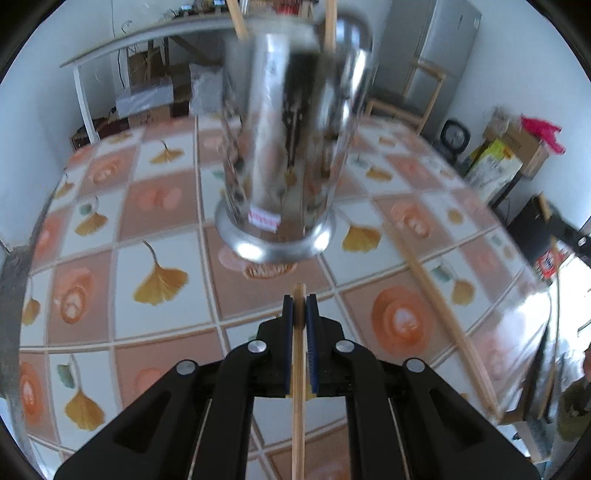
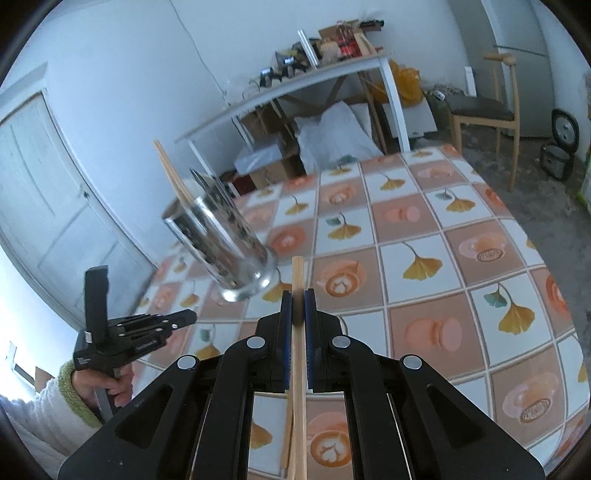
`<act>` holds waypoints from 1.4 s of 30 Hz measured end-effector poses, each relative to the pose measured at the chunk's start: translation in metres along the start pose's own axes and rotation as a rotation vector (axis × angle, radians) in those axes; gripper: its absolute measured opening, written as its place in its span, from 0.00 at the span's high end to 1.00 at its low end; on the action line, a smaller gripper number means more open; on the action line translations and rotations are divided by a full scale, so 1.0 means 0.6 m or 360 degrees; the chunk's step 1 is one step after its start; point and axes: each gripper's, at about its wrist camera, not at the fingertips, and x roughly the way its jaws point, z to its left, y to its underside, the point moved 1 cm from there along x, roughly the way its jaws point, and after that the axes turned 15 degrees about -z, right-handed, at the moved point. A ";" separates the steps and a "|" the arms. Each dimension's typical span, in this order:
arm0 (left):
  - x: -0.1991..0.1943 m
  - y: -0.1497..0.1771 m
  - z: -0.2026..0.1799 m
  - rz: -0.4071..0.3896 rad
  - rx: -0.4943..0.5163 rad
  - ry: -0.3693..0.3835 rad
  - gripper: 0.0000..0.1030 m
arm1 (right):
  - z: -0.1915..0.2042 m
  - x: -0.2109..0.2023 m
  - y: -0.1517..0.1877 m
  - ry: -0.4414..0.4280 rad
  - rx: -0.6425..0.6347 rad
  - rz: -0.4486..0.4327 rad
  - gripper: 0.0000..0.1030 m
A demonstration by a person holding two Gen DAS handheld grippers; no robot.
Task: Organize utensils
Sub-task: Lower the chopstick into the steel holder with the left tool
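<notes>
Two grippers are in my charge, and both are clamped on wooden chopsticks. My left gripper [image 1: 299,306] has its blue pads [image 1: 289,332] closed tight on a single chopstick [image 1: 298,387], which runs back between the jaws toward the camera and pokes out a little past the fingertips. My right gripper [image 2: 297,302] is likewise pressed together on a chopstick [image 2: 297,369]; near the bottom of that view a second wooden edge shows beside it, and I cannot tell whether that is a second stick in the grip.

Beyond the left gripper, at the middle of the table, stands a shiny metal utensil holder [image 1: 284,155] with a flared base. At least two chopsticks [image 1: 330,26] stick up out of its top. From the right wrist view the same holder [image 2: 221,243] sits far left of the right gripper's tips, apart from them.

One loose chopstick [image 1: 439,314] lies on the tablecloth [image 1: 162,206] to the right of the left gripper, running diagonally from near the holder toward the near right edge of the table.

A hand [image 2: 107,387] in a white sleeve with a green cuff grips the left tool's handle at the lower left of the right wrist view.
</notes>
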 end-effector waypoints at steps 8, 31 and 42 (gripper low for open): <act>-0.144 -0.075 0.014 -0.0334 -0.0072 0.0091 0.94 | 0.012 -0.019 -0.016 -0.0079 0.0014 -0.0061 0.96; -0.333 -0.337 -0.004 -0.1137 -0.0025 0.0154 0.94 | 0.003 -0.029 -0.023 -0.0093 0.0023 -0.0069 0.96; -0.220 -0.334 0.023 -0.1091 -0.0053 0.0002 0.94 | -0.002 -0.022 -0.020 -0.0087 0.0019 -0.0060 0.96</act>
